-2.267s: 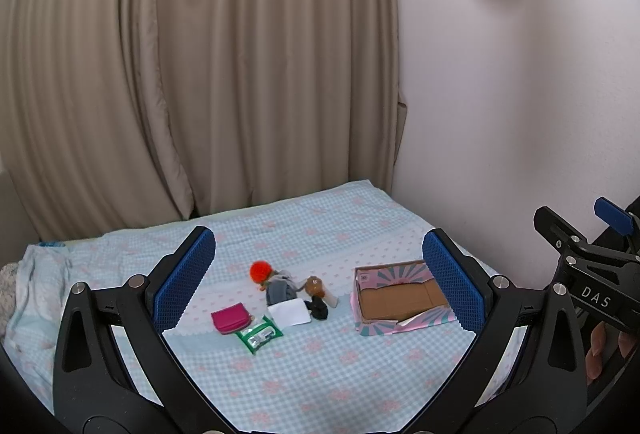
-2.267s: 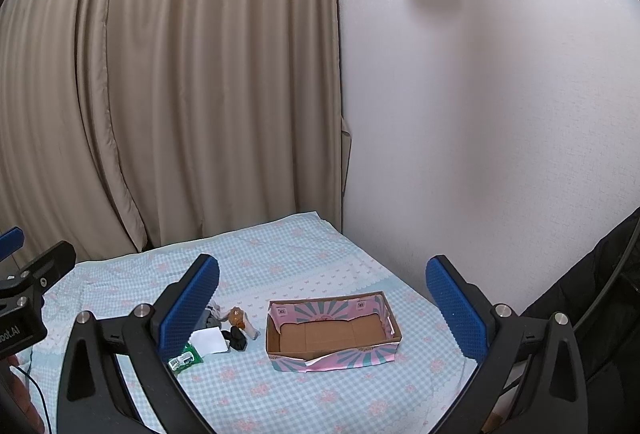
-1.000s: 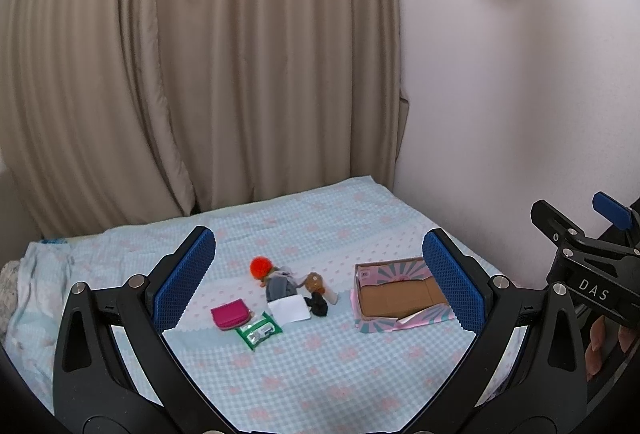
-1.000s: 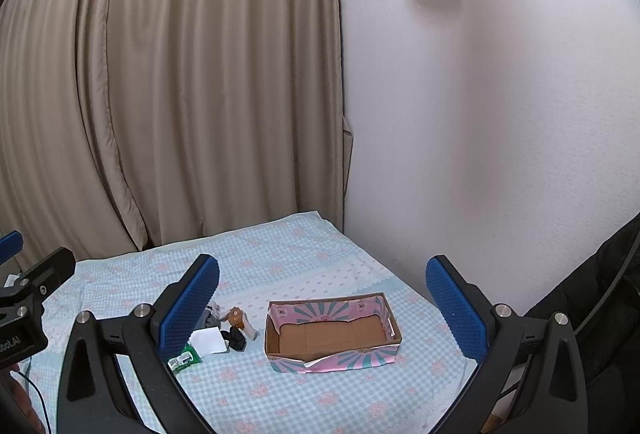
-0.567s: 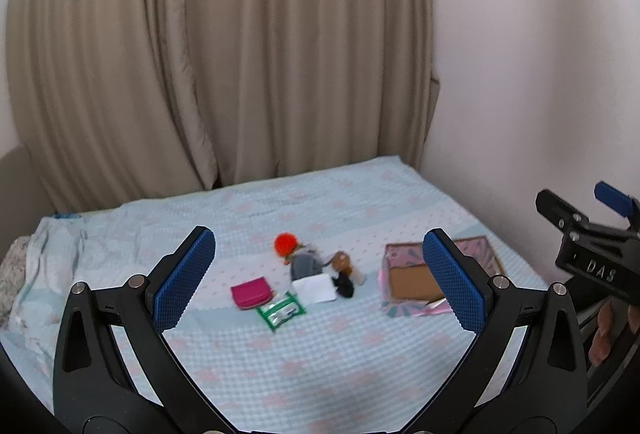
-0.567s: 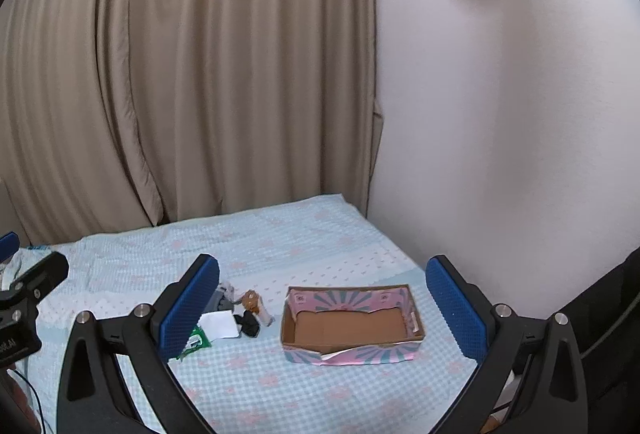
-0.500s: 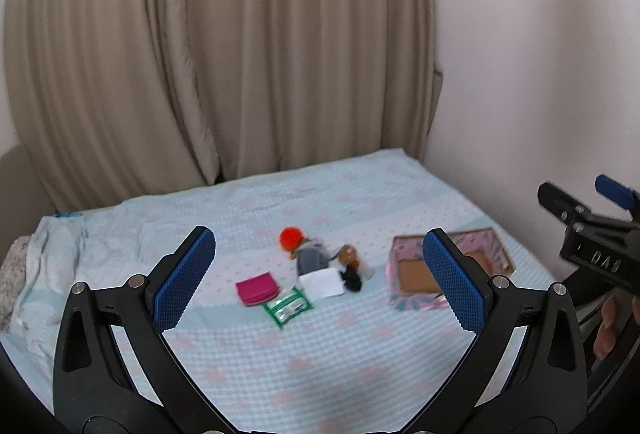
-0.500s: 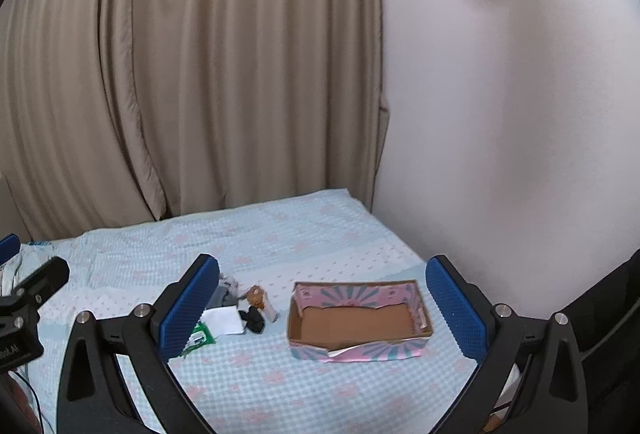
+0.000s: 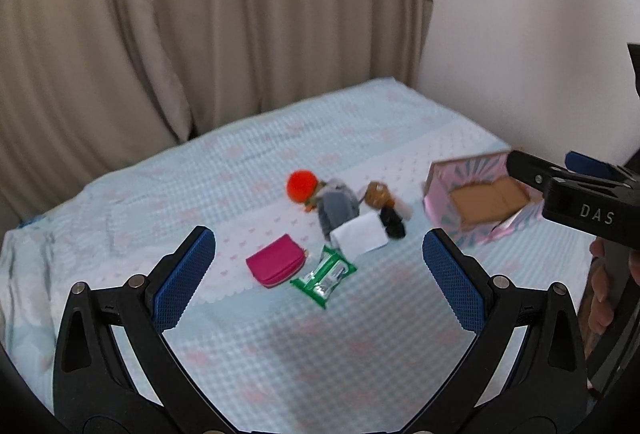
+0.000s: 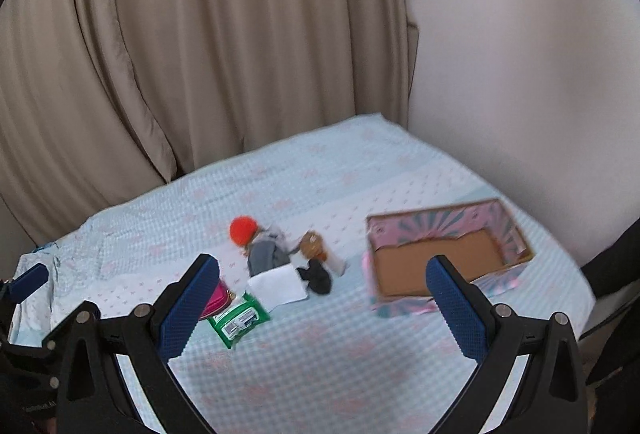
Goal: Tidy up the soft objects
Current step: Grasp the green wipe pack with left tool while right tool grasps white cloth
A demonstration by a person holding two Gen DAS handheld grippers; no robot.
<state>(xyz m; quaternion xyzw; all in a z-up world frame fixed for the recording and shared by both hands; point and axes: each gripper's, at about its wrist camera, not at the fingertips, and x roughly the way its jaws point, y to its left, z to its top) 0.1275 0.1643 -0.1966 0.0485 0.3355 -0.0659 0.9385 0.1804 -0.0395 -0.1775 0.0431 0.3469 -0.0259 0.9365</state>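
On the pale blue bed [image 9: 320,346] [image 10: 360,362] lies a cluster of small items: an orange pom-pom [image 9: 301,185] [image 10: 243,229], a grey cloth [image 9: 337,208] [image 10: 264,253], a white folded cloth [image 9: 359,234] [image 10: 278,288], a black sock [image 9: 392,225] [image 10: 318,277], a brown plush [image 9: 377,193] [image 10: 313,244], a magenta pouch [image 9: 276,265] [image 10: 216,299] and a green wipes pack [image 9: 323,276] [image 10: 239,319]. A pink-patterned cardboard box [image 9: 484,198] [image 10: 444,254] stands empty to their right. My left gripper [image 9: 319,276] and right gripper [image 10: 324,308] both hover open above the bed, holding nothing.
Beige curtains [image 9: 200,34] hang behind the bed, and a white wall [image 10: 520,74] runs along its right side. The right gripper's body and a hand [image 9: 600,298] show at the right edge of the left wrist view. Dark fabric [image 10: 616,258] lies at the bed's right edge.
Both grippers have moved forward and tilted down toward the bed, so the items and box look larger and nearer. Both stay open. Nothing on the bed has moved.
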